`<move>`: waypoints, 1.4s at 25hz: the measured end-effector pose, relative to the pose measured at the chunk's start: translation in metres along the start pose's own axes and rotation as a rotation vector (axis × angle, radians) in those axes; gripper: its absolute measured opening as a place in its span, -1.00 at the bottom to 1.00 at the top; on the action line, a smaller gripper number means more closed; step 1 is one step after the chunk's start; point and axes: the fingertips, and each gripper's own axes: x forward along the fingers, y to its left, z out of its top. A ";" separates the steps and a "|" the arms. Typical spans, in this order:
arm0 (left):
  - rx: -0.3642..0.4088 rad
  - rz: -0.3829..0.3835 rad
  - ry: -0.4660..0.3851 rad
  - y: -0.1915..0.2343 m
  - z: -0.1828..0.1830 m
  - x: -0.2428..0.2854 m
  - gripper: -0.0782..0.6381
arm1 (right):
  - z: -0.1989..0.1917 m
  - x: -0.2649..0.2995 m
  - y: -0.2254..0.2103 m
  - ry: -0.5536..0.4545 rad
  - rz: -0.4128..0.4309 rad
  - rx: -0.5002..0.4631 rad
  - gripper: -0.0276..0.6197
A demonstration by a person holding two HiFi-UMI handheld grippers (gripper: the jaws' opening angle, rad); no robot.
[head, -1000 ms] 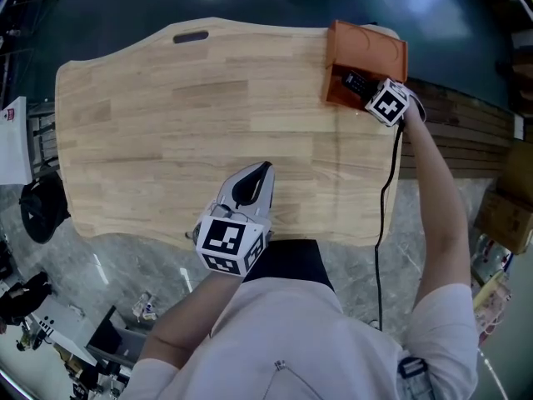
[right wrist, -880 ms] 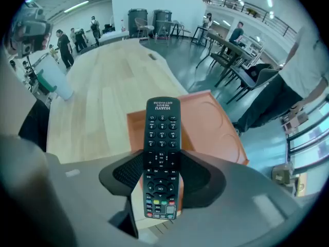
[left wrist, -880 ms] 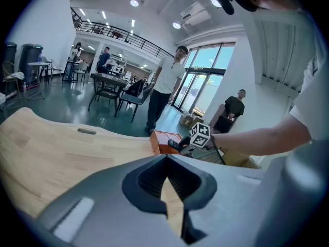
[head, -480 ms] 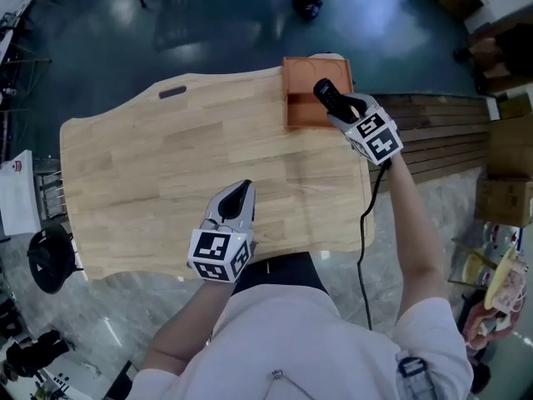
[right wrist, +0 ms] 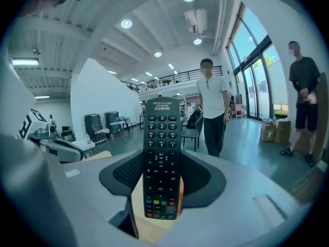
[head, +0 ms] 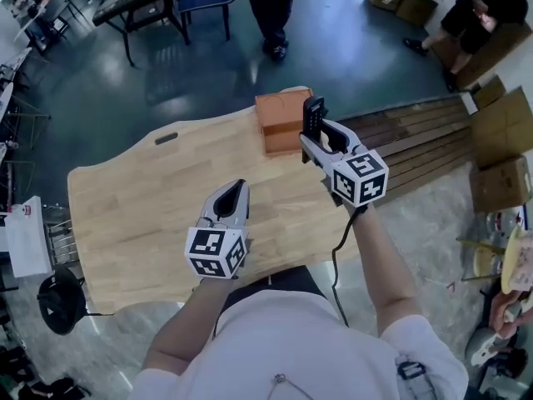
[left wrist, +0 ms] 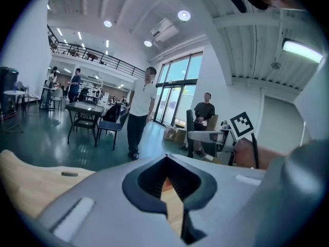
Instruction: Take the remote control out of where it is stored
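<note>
Over the far right edge of the table [head: 150,198], we have the right gripper [head: 321,138] clamped on the remote [head: 313,113], clear of the orange box [head: 281,122] just to its left. Our left gripper [head: 236,192] hovers over the near edge, jaws closed, empty.

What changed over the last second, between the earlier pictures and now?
The right gripper lifted the remote up out of the orange box, jaws shut on it, and holds it in the air beside the box. The box stayed on the table; the left gripper's jaws stayed shut and empty.
</note>
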 end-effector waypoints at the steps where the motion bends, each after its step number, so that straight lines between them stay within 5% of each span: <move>1: 0.007 -0.003 -0.010 -0.003 0.006 -0.001 -0.78 | 0.004 -0.006 0.006 -0.022 -0.005 0.022 -0.16; 10: 0.088 0.014 -0.083 -0.013 0.052 0.010 -0.78 | 0.025 -0.040 0.026 -0.150 -0.069 0.143 -0.16; 35: 0.094 0.114 -0.107 0.021 0.061 0.006 -0.78 | 0.025 -0.049 0.037 -0.166 -0.107 0.099 -0.16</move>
